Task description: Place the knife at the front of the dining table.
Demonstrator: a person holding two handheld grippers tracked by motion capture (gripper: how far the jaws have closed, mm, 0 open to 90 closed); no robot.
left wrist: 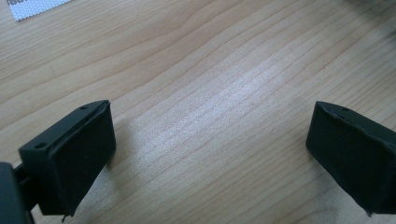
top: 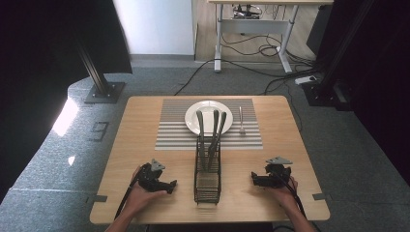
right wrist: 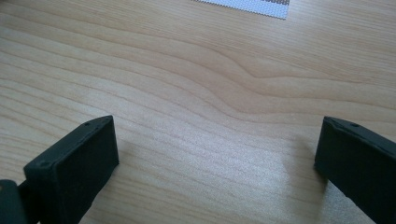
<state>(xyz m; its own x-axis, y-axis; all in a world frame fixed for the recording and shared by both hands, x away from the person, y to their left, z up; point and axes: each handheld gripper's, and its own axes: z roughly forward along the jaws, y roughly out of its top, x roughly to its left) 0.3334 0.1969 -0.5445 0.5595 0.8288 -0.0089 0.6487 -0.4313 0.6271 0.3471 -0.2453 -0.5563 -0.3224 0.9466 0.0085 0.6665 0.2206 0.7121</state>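
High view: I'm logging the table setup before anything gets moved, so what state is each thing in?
Left tool: open, holding nothing, resting on the table.
Right tool: open, holding nothing, resting on the table.
Wire caddy: upright, three utensils standing in it.
Plate: on the striped placemat.
Fork: flat on the placemat, right of the plate.

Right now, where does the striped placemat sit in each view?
High view: placemat mid-table, under the plate, beyond the wire caddy.
Left gripper view: its corner at the top left edge.
Right gripper view: its corner at the top edge, right of centre.
Shared landmark: the wooden table under it.
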